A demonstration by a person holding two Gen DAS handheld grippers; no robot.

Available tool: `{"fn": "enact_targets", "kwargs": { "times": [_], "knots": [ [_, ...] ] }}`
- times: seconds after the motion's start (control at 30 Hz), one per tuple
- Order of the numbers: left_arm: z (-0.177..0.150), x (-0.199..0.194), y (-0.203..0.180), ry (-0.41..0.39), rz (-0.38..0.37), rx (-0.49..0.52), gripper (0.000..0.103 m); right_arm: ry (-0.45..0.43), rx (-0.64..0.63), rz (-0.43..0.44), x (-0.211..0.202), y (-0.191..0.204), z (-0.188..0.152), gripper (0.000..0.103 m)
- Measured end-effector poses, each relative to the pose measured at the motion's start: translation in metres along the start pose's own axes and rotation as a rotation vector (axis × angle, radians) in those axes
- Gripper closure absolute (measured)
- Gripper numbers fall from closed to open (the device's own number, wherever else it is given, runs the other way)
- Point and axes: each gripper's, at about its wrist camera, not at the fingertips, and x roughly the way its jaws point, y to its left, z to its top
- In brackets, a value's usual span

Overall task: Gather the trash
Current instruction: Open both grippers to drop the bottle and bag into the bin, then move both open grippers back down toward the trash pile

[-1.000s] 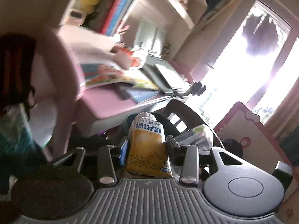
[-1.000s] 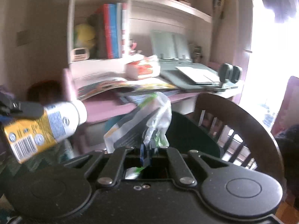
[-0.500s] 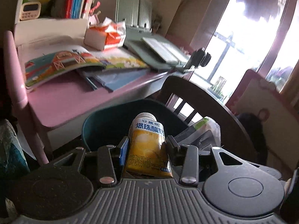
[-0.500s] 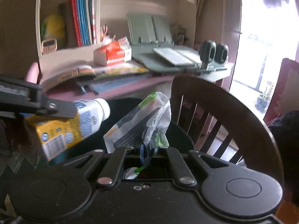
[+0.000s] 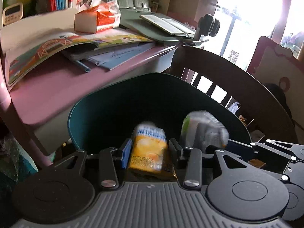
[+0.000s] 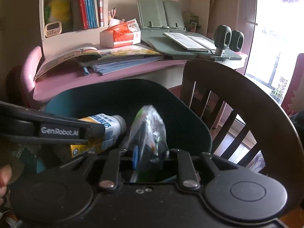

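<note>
Left gripper (image 5: pixel 150 151) has its jaws apart around the bottle (image 5: pixel 149 152): there's a gap on both sides between the pads and the yellow body, and the bottle is motion-blurred, cap end pointing forward into the bin (image 5: pixel 91 102). Can't tell if anything is touching it. In the right wrist view the same bottle (image 6: pixel 106 129) sits under the left gripper's finger (image 6: pixel 57 132), white cap toward the bin's dark inside, above the opening.

Right gripper (image 6: pixel 150 156) has its jaws spread too, with the clear plastic bag (image 6: pixel 150 131) standing between them; the blue pad on the left side shows with space beside the bag, so it doesn't look pinched. Bag has green print near the top and dark stuff inside. In the left view the bag (image 5: pixel 201 129) is blurred, just right of the bottle, in front of the bin's far wall.

Bin is dark teal, directly ahead of and below both grippers, mouth wide. Behind it is a pink desk (image 6: pixel 62 79) with an open picture book (image 6: pixel 76 55), blue folders, a tissue box (image 6: pixel 119 35) and a grey book stand (image 6: pixel 161 17). Shelf behind has upright books and a small timer (image 6: pixel 53 28). Dark wooden chair (image 6: pixel 247 102) is just right of the bin, bright window past it.
</note>
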Motion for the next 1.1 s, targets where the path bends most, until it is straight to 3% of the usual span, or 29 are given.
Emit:
{"fn": "enact_targets", "kwargs": {
  "times": [0.1,0.27,0.43,0.77,1.1],
  "knots": [
    [0.000,-0.002,0.000,-0.008,-0.003,-0.001,0.061,0.007,-0.006,0.004,-0.001,0.001,-0.003,0.072],
    [-0.001,-0.015,0.002,-0.040,-0.006,0.013,0.053,0.010,0.014,0.014,-0.007,-0.001,-0.006,0.067],
    [-0.003,-0.040,0.007,-0.061,-0.017,-0.002,0.053,-0.010,0.028,0.029,-0.026,0.002,-0.008,0.060],
    [-0.023,-0.118,0.024,-0.103,0.005,-0.007,0.053,-0.070,0.052,0.095,-0.088,0.026,-0.011,0.055],
    [-0.071,-0.202,0.060,-0.125,0.033,-0.046,0.053,-0.109,0.003,0.185,-0.148,0.084,-0.029,0.052]
  ]
}}
